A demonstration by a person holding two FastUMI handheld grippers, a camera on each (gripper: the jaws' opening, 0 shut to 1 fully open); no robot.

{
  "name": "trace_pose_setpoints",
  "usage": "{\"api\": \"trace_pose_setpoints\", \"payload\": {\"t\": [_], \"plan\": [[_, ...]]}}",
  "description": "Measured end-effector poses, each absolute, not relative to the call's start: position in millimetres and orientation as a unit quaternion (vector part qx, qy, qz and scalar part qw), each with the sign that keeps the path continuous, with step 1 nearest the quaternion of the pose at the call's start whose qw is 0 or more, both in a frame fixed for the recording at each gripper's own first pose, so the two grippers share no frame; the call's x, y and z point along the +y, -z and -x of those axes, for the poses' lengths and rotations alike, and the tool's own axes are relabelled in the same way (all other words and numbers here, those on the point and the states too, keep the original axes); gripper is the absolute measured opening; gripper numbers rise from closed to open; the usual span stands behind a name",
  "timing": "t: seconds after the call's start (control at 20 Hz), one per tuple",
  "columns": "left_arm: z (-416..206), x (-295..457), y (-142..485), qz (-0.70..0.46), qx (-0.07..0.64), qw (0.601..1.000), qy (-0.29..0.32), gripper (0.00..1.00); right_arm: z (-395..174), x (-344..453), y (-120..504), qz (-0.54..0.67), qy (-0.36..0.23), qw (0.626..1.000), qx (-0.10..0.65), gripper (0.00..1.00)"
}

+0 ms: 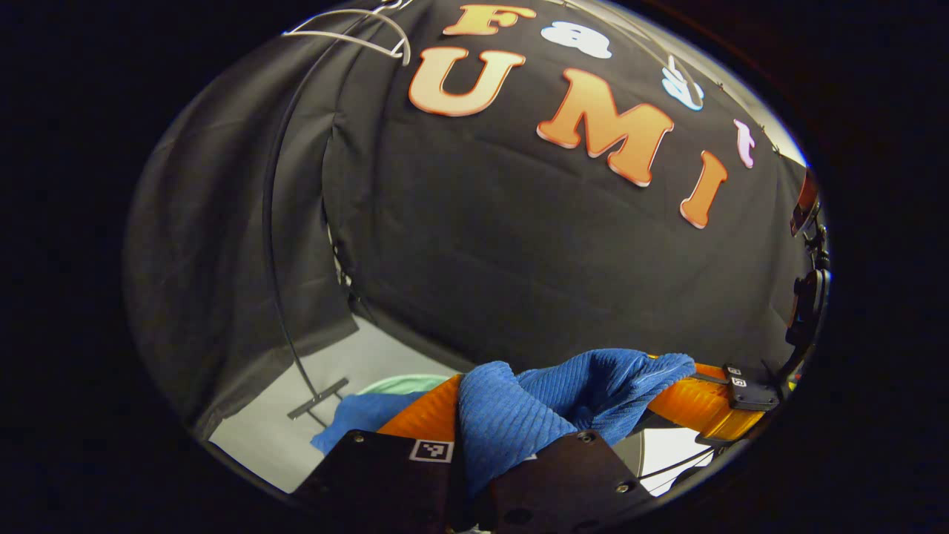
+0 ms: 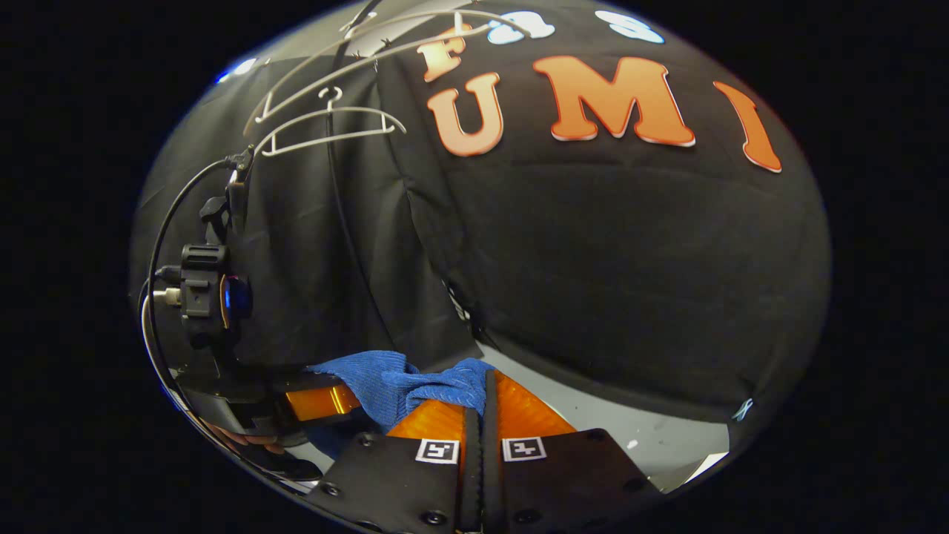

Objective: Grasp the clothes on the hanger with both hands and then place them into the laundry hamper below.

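The blue ribbed garment [image 1: 519,415] is bunched between the fingers of my left gripper [image 1: 482,404], which is shut on it. A fold stretches right to my right gripper [image 1: 704,404], and another part [image 1: 363,419] droops to the lower left. In the right gripper view, my right gripper [image 2: 480,404] is shut on an edge of the blue garment [image 2: 404,386], and the left gripper [image 2: 319,400] holds the other end close by on the left. The pale green hamper rim [image 1: 404,383] peeks out just behind the left finger. The white hanger [image 2: 326,126] hangs bare above.
A thin black rack pole [image 1: 273,222] curves down to a flat foot [image 1: 319,397] on the light floor [image 1: 378,352]. A white hanger [image 1: 356,33] sits at the top left. The black cloth wall [image 2: 630,259] stands close behind. A hand [image 2: 245,439] grips the left tool.
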State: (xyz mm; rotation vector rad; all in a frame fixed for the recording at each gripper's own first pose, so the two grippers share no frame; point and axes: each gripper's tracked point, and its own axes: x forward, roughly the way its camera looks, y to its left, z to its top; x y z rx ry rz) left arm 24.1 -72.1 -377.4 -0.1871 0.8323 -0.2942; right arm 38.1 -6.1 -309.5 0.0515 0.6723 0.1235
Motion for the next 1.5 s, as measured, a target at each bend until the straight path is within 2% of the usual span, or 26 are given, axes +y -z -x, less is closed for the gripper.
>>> {"api": "trace_pose_setpoints", "payload": {"t": [0.2,0.4,0.5,0.6,0.65,0.7,0.75,0.95,1.25,1.5], "plan": [[29.1,-52.0,431.7,0.096,0.490,0.859,0.111,0.09,-13.4,-8.9,375.8,-0.039,-0.043,0.908,0.415,0.08],[54.6,-44.7,467.0,0.090,0.532,0.837,0.088,0.17,1.6,-5.4,419.6,-0.054,-0.027,0.884,0.463,0.08],[66.7,-40.0,471.9,0.079,0.544,0.831,0.084,0.22,10.3,-6.1,427.5,-0.059,-0.017,0.875,0.480,0.09],[74.7,-33.4,472.9,0.072,0.546,0.830,0.087,0.32,20.6,-6.4,435.2,-0.063,-0.010,0.866,0.495,0.12],[77.6,-32.2,474.5,0.068,0.548,0.829,0.090,0.30,21.1,-4.2,443.0,-0.065,-0.011,0.865,0.497,0.14],[79.5,-33.4,471.9,0.066,0.548,0.829,0.093,0.45,20.3,-4.0,446.4,-0.065,-0.012,0.865,0.498,0.07],[81.9,-33.2,474.9,0.063,0.551,0.827,0.093,0.58,24.2,-3.4,446.3,-0.065,-0.013,0.865,0.498,0.26],[97.0,-22.1,480.8,0.046,0.574,0.814,0.078,0.97,31.2,-9.2,450.8,-0.057,-0.006,0.863,0.503,0.99],[97.9,-18.0,474.9,0.028,0.564,0.821,0.081,0.97,37.3,-12.0,448.0,-0.053,0.000,0.864,0.500,0.99],[95.2,-16.3,457.4,0.035,0.548,0.832,0.077,0.97,28.7,-12.7,414.5,-0.049,0.001,0.882,0.469,0.98]]}}
